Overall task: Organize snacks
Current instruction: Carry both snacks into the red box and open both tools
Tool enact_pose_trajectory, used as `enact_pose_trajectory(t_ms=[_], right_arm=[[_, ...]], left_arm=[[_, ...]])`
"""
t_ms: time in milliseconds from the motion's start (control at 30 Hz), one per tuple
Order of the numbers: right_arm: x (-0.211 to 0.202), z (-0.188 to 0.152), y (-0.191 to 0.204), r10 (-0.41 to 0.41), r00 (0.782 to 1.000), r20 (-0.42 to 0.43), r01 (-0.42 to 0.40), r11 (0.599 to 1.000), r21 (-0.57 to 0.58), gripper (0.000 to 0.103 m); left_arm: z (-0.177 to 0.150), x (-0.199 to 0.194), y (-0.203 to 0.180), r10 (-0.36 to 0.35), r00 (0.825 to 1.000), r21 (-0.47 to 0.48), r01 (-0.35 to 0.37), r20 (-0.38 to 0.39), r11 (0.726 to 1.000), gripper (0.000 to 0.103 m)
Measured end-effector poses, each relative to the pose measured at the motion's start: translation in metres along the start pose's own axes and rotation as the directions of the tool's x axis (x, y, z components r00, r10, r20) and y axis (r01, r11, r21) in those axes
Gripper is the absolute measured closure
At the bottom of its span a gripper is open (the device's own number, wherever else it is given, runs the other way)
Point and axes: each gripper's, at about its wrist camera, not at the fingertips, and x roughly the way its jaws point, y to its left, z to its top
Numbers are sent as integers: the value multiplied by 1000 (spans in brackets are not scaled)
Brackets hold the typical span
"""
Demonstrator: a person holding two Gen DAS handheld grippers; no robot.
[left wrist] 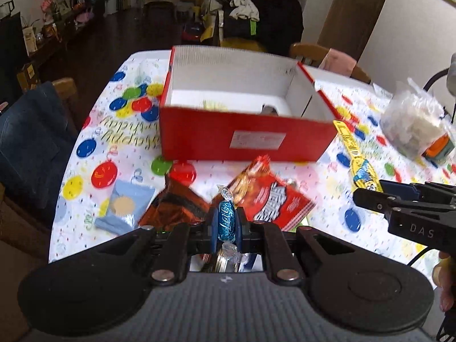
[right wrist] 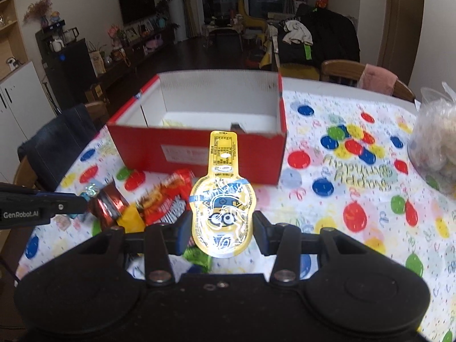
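Observation:
My left gripper (left wrist: pixel 226 222) is shut on a blue glitter-wrapped candy (left wrist: pixel 226 221), held above the table. My right gripper (right wrist: pixel 221 225) is shut on a yellow cartoon-print pouch (right wrist: pixel 221 208) with a long neck pointing at the box; the same pouch (left wrist: pixel 357 159) and gripper (left wrist: pixel 367 193) show at the right of the left wrist view. A red open box (left wrist: pixel 245 139) (right wrist: pixel 199 154) with a white inside stands ahead of both grippers and holds a few small items. On the table below lie a red snack bag (left wrist: pixel 273 196), a brown shiny packet (left wrist: pixel 176 205) and a pale blue packet (left wrist: pixel 125 205).
A balloon-print cloth (right wrist: pixel 356 188) covers the table. A clear plastic bag of snacks (left wrist: pixel 413 122) (right wrist: pixel 436 139) sits at the right edge. Wooden chairs (right wrist: pixel 367 79) stand around the table, one draped with dark cloth (left wrist: pixel 31 148). A green packet (right wrist: pixel 198 258) lies under my right gripper.

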Motion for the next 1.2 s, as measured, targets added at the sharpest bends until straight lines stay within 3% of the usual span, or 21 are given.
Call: enact_pose_trajectory(t_ms=[267,533,967,1200], right_arm=[[2,49,-5,30,999,41,-30,1000,8,60],[35,98,-16,50,999,17,-50,999,-6,59],[111,153,-37,54,995,-83,-55,998,-8,59],[162,172,-36,55,985,-163,-62,997,-37,59]], left_arm=[[44,-6,-6,-10,999,11,9,46,1000,91],[99,15,-5,10,999,-5,-10,47,1000,91],[174,85,2,72,997,-33,-73,-40,997,91],[202,131,11,117,985,-65,-125,-125,990,91]])
